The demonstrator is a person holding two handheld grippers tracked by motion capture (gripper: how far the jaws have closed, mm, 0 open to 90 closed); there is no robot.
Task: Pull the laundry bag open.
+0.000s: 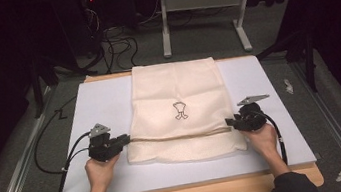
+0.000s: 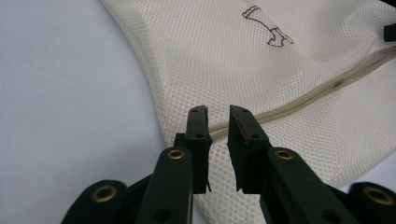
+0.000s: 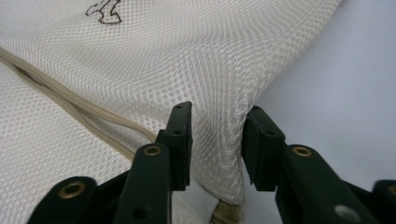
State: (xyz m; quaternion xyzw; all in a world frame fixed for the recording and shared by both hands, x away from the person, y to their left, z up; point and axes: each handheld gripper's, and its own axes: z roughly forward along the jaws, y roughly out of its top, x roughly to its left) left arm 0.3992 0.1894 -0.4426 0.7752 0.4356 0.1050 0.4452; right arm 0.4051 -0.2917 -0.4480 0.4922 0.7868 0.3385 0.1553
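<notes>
Both hands sit at the near edge, left gripper (image 1: 123, 140) jaws narrowly parted at nine o'clock of the folded mesh bag (image 1: 179, 112) mid-table, right gripper (image 1: 230, 122) at three o'clock, jaws wider astride its edge — back both straight out, level, so the fold stays flat.

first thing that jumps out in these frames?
The cream mesh bag with a small dark emblem, spread across the middle of the white board. A hand-held tongs sits at each side of its folded edge: left tongs and right tongs, both with jaws parted around the fabric.
</notes>
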